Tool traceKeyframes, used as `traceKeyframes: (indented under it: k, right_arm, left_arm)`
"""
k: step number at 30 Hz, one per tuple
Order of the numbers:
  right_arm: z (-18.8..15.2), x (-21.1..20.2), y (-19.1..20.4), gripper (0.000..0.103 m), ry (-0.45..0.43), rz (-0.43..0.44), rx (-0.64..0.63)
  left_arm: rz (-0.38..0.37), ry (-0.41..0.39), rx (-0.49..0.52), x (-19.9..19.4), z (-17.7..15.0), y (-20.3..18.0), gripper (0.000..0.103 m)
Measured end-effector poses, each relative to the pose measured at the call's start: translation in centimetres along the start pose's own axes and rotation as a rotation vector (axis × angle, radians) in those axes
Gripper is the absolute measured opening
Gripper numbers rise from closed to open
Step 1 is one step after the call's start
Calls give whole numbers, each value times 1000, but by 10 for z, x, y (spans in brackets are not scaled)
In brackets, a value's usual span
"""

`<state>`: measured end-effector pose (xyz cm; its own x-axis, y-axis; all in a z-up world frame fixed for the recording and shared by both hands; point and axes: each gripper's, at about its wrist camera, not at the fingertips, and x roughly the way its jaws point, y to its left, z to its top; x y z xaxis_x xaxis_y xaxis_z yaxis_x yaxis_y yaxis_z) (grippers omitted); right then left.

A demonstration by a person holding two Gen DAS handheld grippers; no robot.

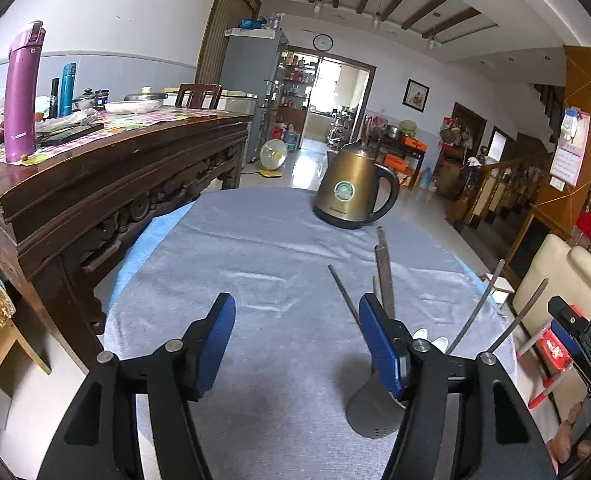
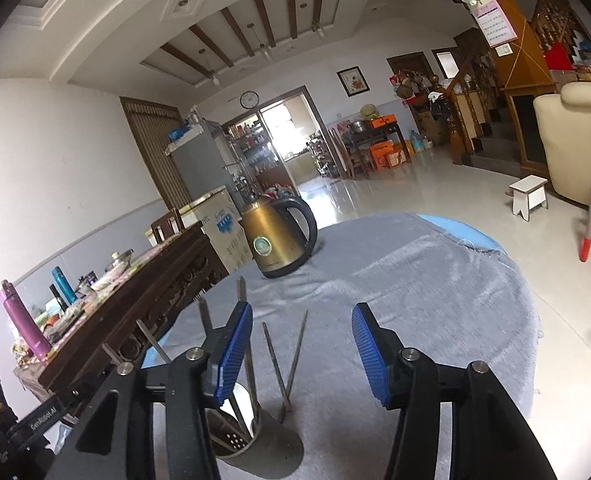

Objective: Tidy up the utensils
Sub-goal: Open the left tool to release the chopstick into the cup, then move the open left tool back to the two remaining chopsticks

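Both of my grippers are empty. The left gripper (image 1: 295,344) has its jaws parted about halfway, with only grey cloth between the blue pads. The right gripper (image 2: 301,354) stands at a similar opening; two thin metal handles (image 2: 285,364) show between its pads, but neither pad touches them.

Location of the work: the utensils (image 1: 383,276) stand upright in a perforated metal holder (image 2: 235,436), low and left of centre in the right wrist view, and lower right in the left wrist view, partly hidden behind my left gripper's right finger. Spoon bowls (image 1: 427,338) appear to show at its rim.

Hazards, as I judge them:
- The holder sits close to both grippers. A sideways nudge from either finger could tip it and spill the contents.
- The handles lean outward at differing angles. A pad could snag one in passing.
- The cloth (image 1: 255,248) is loose and wrinkled; dragging a finger across it could shift the holder.

Surface and room: a round table under the grey cloth, a brass-coloured kettle (image 1: 353,196) at its far side. A dark carved wooden sideboard (image 1: 107,168) stands at left, holding a purple flask (image 1: 21,92). Beyond are a tiled floor and a wall clock (image 1: 322,42).
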<state>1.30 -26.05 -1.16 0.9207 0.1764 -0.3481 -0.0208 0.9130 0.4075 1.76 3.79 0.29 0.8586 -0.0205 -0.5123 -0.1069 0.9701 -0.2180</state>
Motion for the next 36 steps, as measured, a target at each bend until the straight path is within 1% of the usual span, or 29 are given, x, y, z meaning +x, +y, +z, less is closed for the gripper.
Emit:
traceKeyframes:
  k: [4,12,27,36]
  right_arm:
    - [-7,5,-5,57,35,-16,-5]
    - [-16,19,-17,57,99,-39,10]
    - [-34,42,-35,57,160,-79,34]
    - [-49,68,-49,57,221,-88,69]
  left_arm:
    - [21,14,2,4,-2,2,68]
    - [52,67,-1,19,-9,8,69]
    - [87,159,0,51,-25,16,69]
    - [116,228,-16,79,-37,27,69]
